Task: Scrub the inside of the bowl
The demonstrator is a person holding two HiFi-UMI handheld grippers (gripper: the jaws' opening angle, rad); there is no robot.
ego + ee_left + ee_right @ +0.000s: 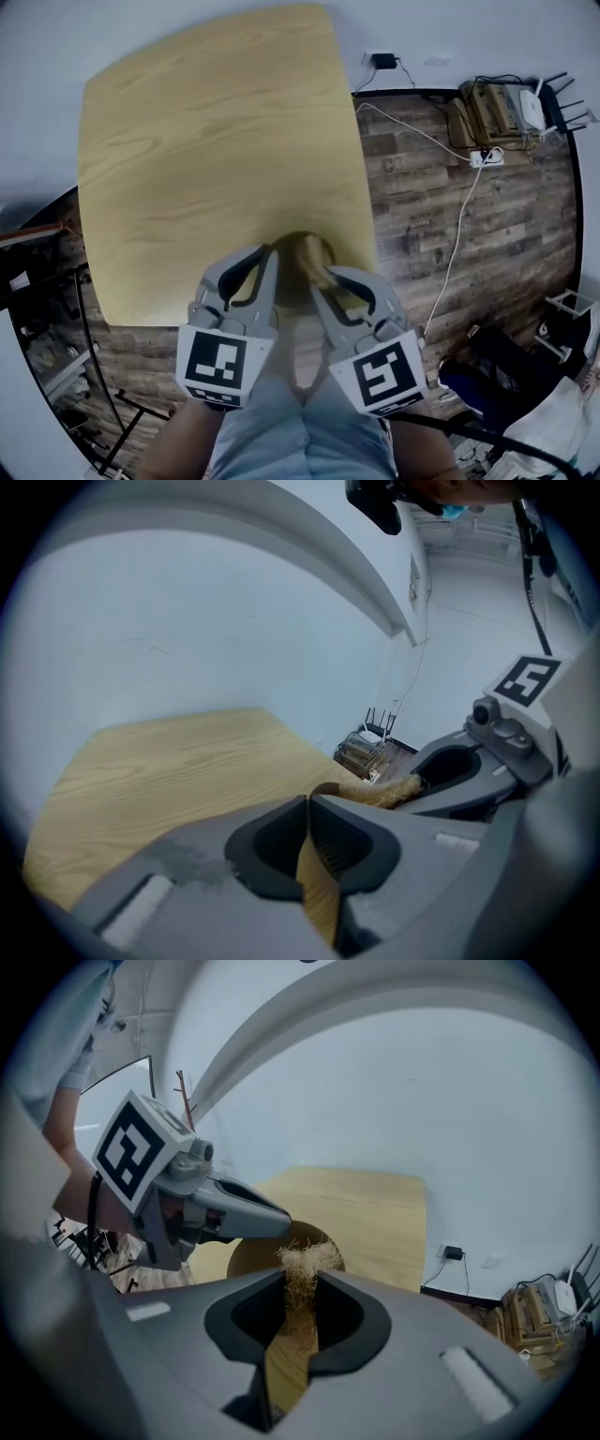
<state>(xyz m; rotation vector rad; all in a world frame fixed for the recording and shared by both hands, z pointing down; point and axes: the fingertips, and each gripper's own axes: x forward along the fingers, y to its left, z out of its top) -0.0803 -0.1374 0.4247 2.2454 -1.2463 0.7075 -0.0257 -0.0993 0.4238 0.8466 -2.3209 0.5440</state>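
Observation:
A small wooden bowl sits at the near edge of the light wooden table, between my two grippers. My left gripper is shut on the bowl's thin rim, which stands edge-on between the jaws in the left gripper view. My right gripper is shut on a tuft of tan fibre scrubber. The scrubber lies at the bowl's inside, by the right rim. The left gripper reaches the bowl from the other side, and the bowl's bottom is mostly hidden.
The table's front edge runs just under the bowl, with the person's legs below it. To the right is plank floor with a white cable and power strip, a low shelf with a router, and bags.

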